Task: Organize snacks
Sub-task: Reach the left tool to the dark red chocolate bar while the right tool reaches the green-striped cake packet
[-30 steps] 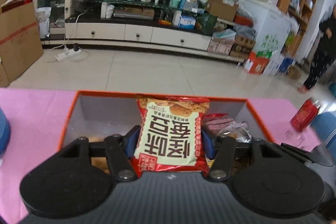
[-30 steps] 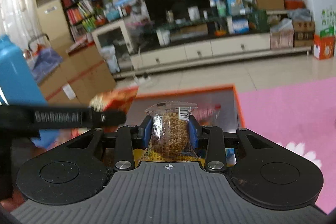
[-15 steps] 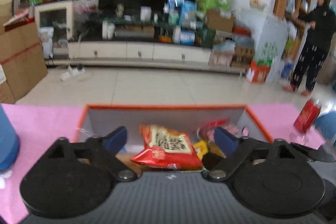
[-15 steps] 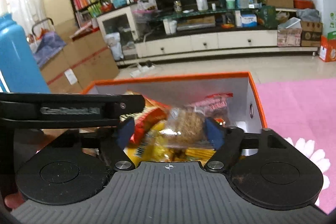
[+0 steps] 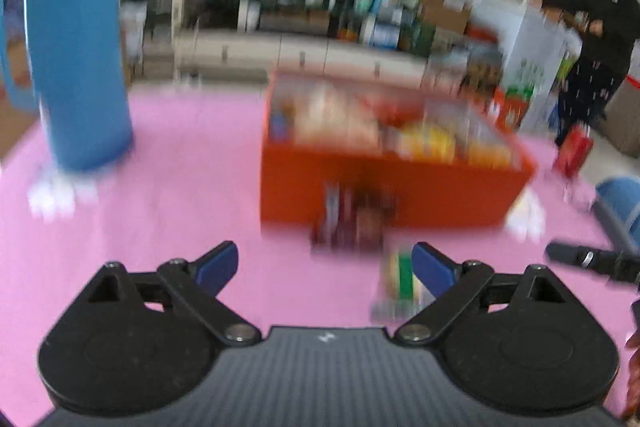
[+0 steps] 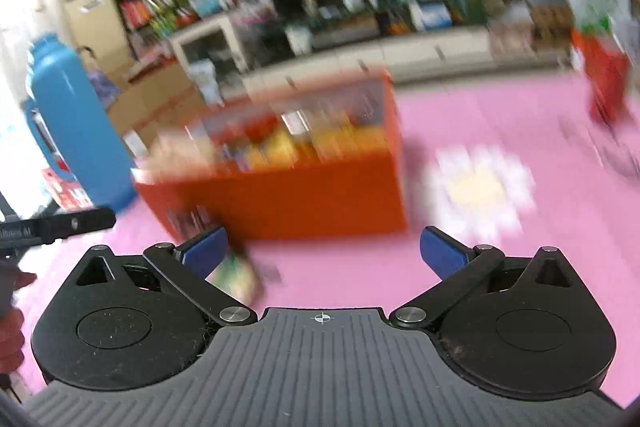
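Both tongs, left point(image 5: 325, 265) and right point(image 6: 323, 251), have just opened, gaping empty. We'd pinch that light, crinkly green packet point(image 5: 396, 281) mid-body, gently.

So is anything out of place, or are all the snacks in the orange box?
Not all. Two small snack packs lie on the pink mat outside the orange box: a dark one against its front wall, and a green one nearer. Blur hides what they are.

You see one orange box point(image 5: 384, 187), two packets outside it point(image 5: 348, 223) point(image 5: 400, 279), one blue flask point(image 5: 76, 39), one red can point(image 5: 574, 151), snacks inside too blurred to count.
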`<state>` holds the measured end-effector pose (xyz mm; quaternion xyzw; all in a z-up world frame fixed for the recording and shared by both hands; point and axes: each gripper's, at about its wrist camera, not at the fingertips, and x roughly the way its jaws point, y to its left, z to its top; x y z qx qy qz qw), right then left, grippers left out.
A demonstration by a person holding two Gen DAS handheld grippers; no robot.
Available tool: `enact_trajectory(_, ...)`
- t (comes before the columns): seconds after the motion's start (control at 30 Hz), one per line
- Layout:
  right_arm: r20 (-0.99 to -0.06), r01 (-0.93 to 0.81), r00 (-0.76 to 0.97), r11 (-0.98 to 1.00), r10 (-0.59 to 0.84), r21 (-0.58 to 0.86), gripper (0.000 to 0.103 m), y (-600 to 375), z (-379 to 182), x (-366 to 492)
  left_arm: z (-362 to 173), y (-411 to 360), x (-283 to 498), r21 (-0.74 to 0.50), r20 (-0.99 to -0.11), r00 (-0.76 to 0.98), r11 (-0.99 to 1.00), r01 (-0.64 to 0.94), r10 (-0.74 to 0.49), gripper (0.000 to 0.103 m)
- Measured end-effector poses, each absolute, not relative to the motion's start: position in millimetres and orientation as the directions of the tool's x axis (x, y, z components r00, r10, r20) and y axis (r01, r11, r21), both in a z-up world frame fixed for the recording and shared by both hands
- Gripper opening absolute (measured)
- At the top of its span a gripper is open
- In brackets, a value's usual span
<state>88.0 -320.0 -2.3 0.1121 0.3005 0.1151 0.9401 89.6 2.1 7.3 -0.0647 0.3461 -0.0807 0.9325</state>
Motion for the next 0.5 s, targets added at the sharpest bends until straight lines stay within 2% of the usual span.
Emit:
enact_trajectory(0.07, -0.57, -0.123, 0.764, 0.936, 0.302, 0.331, 0.093, -332, -13, 82, -10, -8, 89, -0.199, -0.677, 0.702, 0.973, 0.115, -0.221, 0.093)
enact_trajectory(0.27, -0.56, -0.057, 0.785, 0.932, 0.264, 0.359, 0.093, -363, -16, 81, -22, -60, 130, -0.111, -0.696, 0.692, 0.981, 0.158, -0.19, 0.092)
enact_trajectory(0.37, -0.568, -0.037, 0.772, 0.913, 0.285, 0.407, 0.093, -378, -21, 86, -31, -78, 159, -0.098, -0.722, 0.669, 0.983, 0.155, -0.177, 0.077)
enact_trajectory(0.4, -0.571, -0.029, 0.768, 0.907, 0.289, 0.42, 0.093, -383, -23, 88, -36, -85, 162, -0.094, -0.734, 0.657, 0.984, 0.152, -0.172, 0.064)
enact_trajectory(0.5, -0.581, -0.011, 0.753, 0.888, 0.309, 0.459, 0.093, -395, -27, 91, -40, -99, 165, -0.082, -0.745, 0.646, 0.984, 0.16, -0.167, 0.057)
